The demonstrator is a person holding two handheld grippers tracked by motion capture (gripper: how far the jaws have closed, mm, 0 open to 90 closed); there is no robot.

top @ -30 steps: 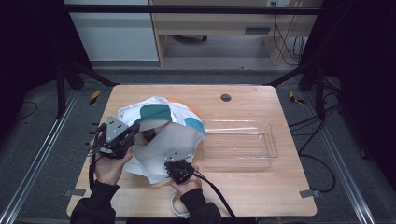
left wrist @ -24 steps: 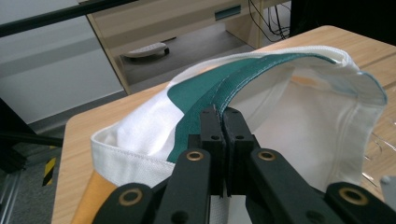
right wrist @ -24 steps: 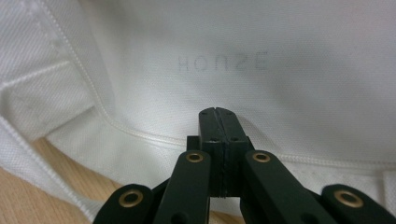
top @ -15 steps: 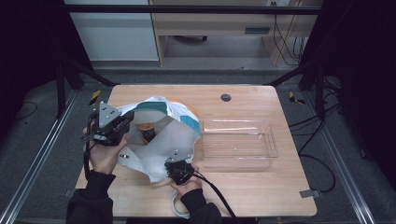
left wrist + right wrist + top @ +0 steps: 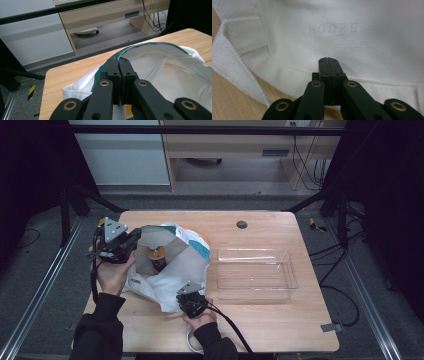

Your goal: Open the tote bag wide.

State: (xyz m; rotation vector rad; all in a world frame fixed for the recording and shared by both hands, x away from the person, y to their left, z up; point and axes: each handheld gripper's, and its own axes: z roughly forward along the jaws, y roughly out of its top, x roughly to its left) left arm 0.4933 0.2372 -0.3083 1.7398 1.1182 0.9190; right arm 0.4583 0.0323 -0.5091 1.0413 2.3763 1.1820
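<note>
Left claw [image 5: 134, 239] pinches the shirt's [image 5: 170, 280] far-left hem, lifted; right claw [image 5: 186, 301] pinches its near edge, opening between them.

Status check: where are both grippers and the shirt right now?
Left gripper jaws shut on the white shirt's teal-trimmed edge, lifted. Right gripper jaws shut on its near hem, low on the table. Clear tray lies beside the shirt, apart.
</note>
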